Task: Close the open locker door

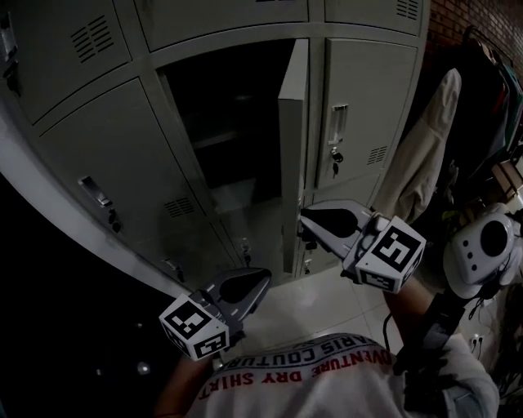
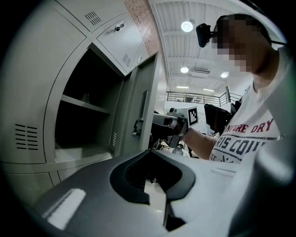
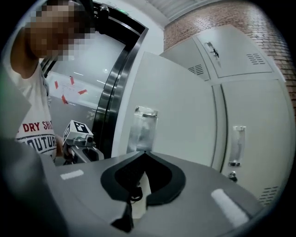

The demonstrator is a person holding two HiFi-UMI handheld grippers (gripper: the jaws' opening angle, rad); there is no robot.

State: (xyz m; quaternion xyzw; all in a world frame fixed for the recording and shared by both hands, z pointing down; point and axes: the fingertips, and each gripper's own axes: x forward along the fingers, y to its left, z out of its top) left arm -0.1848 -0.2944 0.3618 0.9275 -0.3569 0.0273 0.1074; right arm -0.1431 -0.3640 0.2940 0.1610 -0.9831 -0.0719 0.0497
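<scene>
The open locker door (image 1: 291, 155) stands swung out edge-on in the middle of the grey locker bank, with the dark compartment (image 1: 225, 139) behind it. My right gripper (image 1: 306, 217) is shut and empty, its tip close to the door's lower outer side. In the right gripper view that tip (image 3: 145, 152) points at the door's pale face (image 3: 185, 106), just below the recessed handle (image 3: 142, 129). My left gripper (image 1: 258, 277) is shut and empty, lower and left of the door. Its own view shows its tip (image 2: 149, 151), the door's inner side (image 2: 144, 104) and the shelf (image 2: 85, 105).
Shut lockers surround the open one; the right neighbour has a handle and lock (image 1: 337, 135). A pale garment (image 1: 429, 147) hangs at the right beside the lockers, with a white headset-like object (image 1: 484, 249) below it. A brick wall (image 1: 449, 24) rises behind.
</scene>
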